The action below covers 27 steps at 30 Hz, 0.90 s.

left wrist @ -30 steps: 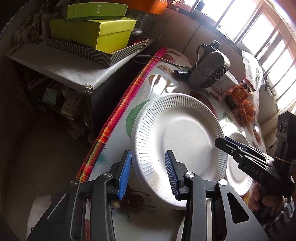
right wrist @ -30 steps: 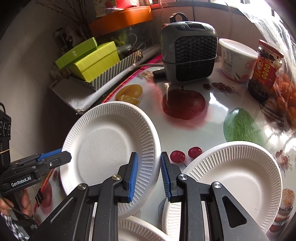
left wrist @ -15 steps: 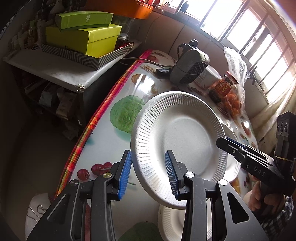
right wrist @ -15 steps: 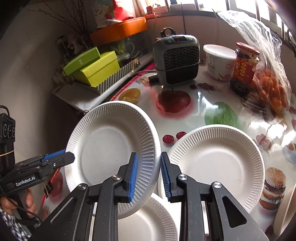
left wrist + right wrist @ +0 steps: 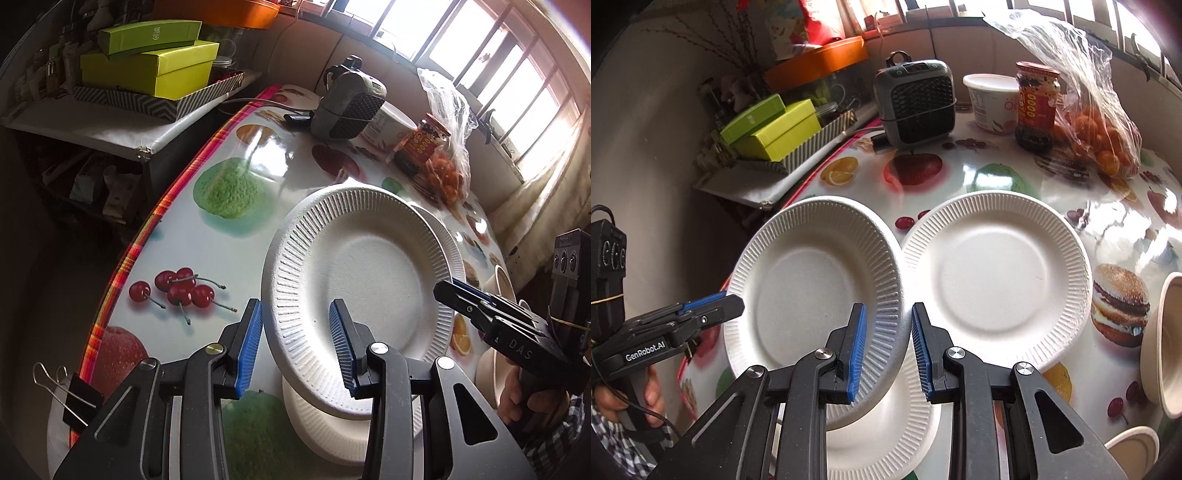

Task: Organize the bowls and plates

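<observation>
The table (image 5: 1015, 177), covered in a glossy cloth printed with fruit and a burger, fills most of both views, with a low shelf (image 5: 85, 125) beside its edge carrying yellow-green boxes (image 5: 147, 70) on a striped tray. At the table's far end stand a grey heater (image 5: 916, 103), a clear bag of small oranges (image 5: 1097, 122), a white tub (image 5: 991, 101) and a red-labelled jar (image 5: 1036, 107), close together. Three white paper plates sit nearer. One plate (image 5: 997, 266) lies flat on the cloth. A second, the held plate (image 5: 812, 280), is raised and tilted above a bottom plate (image 5: 886, 435) that lies flat under it; its rim overlaps the flat plate's edge. The right gripper (image 5: 888, 350) has its blue pads on either side of the held plate's near rim, one pad over the top face and one beyond the edge, with a gap visible, so I cannot tell whether it is clamping. The left gripper (image 5: 295, 347) straddles the opposite rim with its jaws plainly spread apart. Beige bowls (image 5: 1160, 347) sit at the table's right edge, and a black binder clip (image 5: 77, 402) grips the cloth's near corner
</observation>
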{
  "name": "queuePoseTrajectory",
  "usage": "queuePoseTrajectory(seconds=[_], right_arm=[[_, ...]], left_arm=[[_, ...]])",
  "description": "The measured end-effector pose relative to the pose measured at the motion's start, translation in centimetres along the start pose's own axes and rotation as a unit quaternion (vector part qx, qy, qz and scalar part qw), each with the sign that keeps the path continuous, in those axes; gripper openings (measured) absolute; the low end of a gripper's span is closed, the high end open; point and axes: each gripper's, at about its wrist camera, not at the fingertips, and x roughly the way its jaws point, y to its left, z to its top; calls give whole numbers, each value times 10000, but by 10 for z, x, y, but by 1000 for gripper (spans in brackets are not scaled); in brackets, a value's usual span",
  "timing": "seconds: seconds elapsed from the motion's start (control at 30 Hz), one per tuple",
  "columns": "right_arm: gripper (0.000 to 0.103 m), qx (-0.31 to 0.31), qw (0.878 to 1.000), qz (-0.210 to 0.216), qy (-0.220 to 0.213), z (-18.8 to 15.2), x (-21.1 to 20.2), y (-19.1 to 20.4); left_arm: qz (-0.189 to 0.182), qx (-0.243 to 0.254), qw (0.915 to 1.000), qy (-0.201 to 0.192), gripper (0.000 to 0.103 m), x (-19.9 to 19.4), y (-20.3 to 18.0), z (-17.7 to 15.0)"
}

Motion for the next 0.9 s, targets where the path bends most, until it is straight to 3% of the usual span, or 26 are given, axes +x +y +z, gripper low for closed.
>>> queuePoseTrajectory(seconds=[0.43, 0.9], right_arm=[[24, 151, 9998, -98, 96, -36, -13, -9], [24, 240, 9993, -183, 201, -51, -17, -12]], left_arm=[[24, 152, 9996, 252, 39, 6, -13, -29], [68, 255, 9989, 392, 39, 9, -20, -43]])
